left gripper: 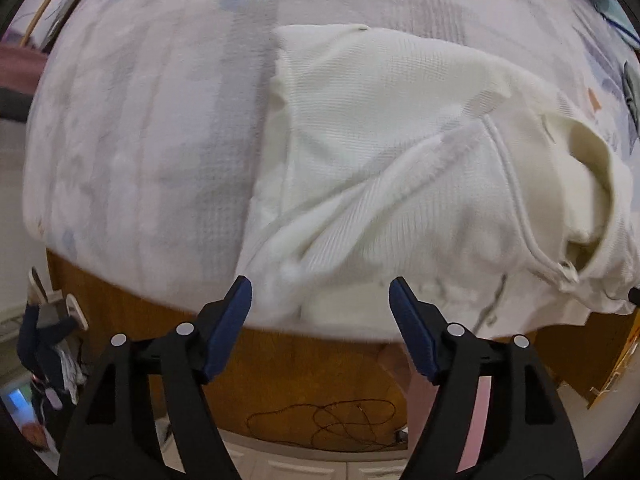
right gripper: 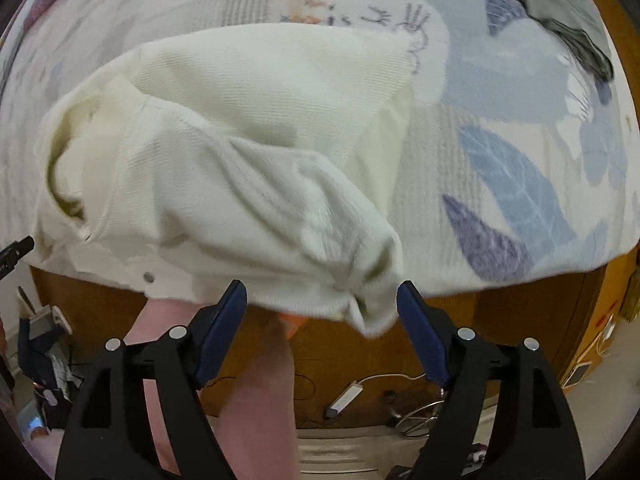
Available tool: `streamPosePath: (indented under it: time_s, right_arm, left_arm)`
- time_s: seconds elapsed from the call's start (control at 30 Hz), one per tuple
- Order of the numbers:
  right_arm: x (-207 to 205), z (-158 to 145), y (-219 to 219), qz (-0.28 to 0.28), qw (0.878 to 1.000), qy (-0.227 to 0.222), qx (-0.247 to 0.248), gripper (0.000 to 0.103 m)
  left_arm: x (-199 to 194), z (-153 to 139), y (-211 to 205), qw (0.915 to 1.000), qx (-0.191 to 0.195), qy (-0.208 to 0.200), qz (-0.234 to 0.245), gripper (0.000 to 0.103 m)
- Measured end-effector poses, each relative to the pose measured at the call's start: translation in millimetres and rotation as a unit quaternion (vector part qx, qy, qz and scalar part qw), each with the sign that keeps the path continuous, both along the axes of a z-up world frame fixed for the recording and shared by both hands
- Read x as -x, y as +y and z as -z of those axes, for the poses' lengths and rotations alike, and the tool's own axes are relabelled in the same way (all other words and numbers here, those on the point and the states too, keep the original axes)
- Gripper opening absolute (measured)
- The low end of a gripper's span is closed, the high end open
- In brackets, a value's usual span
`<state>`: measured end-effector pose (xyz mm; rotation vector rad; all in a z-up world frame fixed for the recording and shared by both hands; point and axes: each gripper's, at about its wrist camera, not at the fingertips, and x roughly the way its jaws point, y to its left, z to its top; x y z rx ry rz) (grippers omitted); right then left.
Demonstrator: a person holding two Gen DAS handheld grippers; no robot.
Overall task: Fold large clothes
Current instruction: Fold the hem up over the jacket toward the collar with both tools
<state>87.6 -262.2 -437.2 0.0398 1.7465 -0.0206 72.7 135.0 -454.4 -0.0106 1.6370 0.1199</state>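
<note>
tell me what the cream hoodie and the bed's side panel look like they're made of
Cream hoodie: soft knit, probably cotton or fleece; fine waffle-like ribbing shows, matte, with a woven drawcord.
Bed's side panel: looks like orange-brown wood or wood veneer, smooth with a slight sheen; no clear grain visible.

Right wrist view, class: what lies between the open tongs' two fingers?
The white garment's bunched sleeve end hangs over the bed edge between the right tongs' fingers, unclamped.

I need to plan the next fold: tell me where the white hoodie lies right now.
The white hoodie lies partly folded on the patterned bedspread at the bed's near edge, right of centre in the left wrist view and left of centre in the right.
</note>
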Motion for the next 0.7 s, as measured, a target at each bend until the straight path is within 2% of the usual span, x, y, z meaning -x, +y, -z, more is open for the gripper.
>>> streamPosePath:
  time_s: [0.07, 0.1, 0.17, 0.2, 0.23, 0.27, 0.3, 0.33, 0.37, 0.4, 0.5, 0.6, 0.7]
  right_arm:
    - [-12.9, 10.7, -2.0, 0.006, 1.000, -0.004, -0.005, 0.074]
    - [-18.8, 14.6, -2.1, 0.006, 1.000, -0.008, -0.018, 0.074]
    - [-28.4, 28.2, 0.1, -0.002, 1.000, 0.006, -0.027, 0.074]
    - [-31.8, 38.2, 0.8, -0.007, 1.000, 0.020, -0.014, 0.074]
    - [-33.2, 47.4, 0.5, -0.007, 0.999, 0.038, 0.004, 0.070]
    - [-32.6, 50.9, 0.1, -0.004, 0.999, 0.048, 0.013, 0.063]
    - [-31.4, 51.9, -1.0, 0.003, 0.999, 0.052, 0.016, 0.048]
    - [-29.4, 50.0, -2.5, 0.013, 0.999, 0.050, 0.012, 0.035]
    - [-25.3, 45.2, -4.0, 0.022, 0.999, 0.047, 0.003, 0.028]
    - [-20.2, 39.0, -3.9, 0.027, 0.999, 0.044, -0.007, 0.019]
    - [2.4, 22.1, -0.1, 0.009, 0.999, 0.032, -0.005, 0.016]
    - [26.4, 26.3, -1.6, -0.003, 0.999, 0.041, 0.000, 0.015]
    - [42.6, 48.7, -9.8, 0.022, 0.998, 0.055, 0.000, 0.016]
  left_arm:
    - [-12.8, 15.3, -1.0, 0.9996, -0.022, 0.000, 0.016, 0.072]
    - [-17.9, 17.9, 0.2, 0.9996, -0.021, 0.000, 0.021, 0.072]
    - [-28.0, 24.0, 0.0, 0.9996, 0.008, -0.004, 0.028, 0.072]
    - [-30.2, 27.4, 0.5, 0.9995, 0.015, -0.002, 0.029, 0.072]
    - [-33.1, 35.9, -0.1, 0.9991, 0.019, 0.013, 0.037, 0.068]
    - [-34.7, 41.8, -1.1, 0.9984, 0.023, 0.028, 0.044, 0.049]
    - [-35.4, 47.9, -2.5, 0.9972, 0.029, 0.049, 0.049, 0.037]
    - [-34.3, 49.2, -3.4, 0.9965, 0.034, 0.060, 0.046, 0.018]
    - [-32.1, 48.0, -5.2, 0.9961, 0.037, 0.066, 0.047, 0.008]
    - [-28.2, 43.8, -9.2, 0.9958, 0.028, 0.065, 0.058, 0.008]
    - [-7.7, 28.5, -19.9, 0.9941, 0.002, 0.054, 0.094, 0.008]
    - [12.1, 26.3, -16.1, 0.9948, -0.002, 0.061, 0.082, 0.008]
    - [28.6, 46.0, -7.4, 0.9942, 0.009, 0.094, 0.050, 0.005]
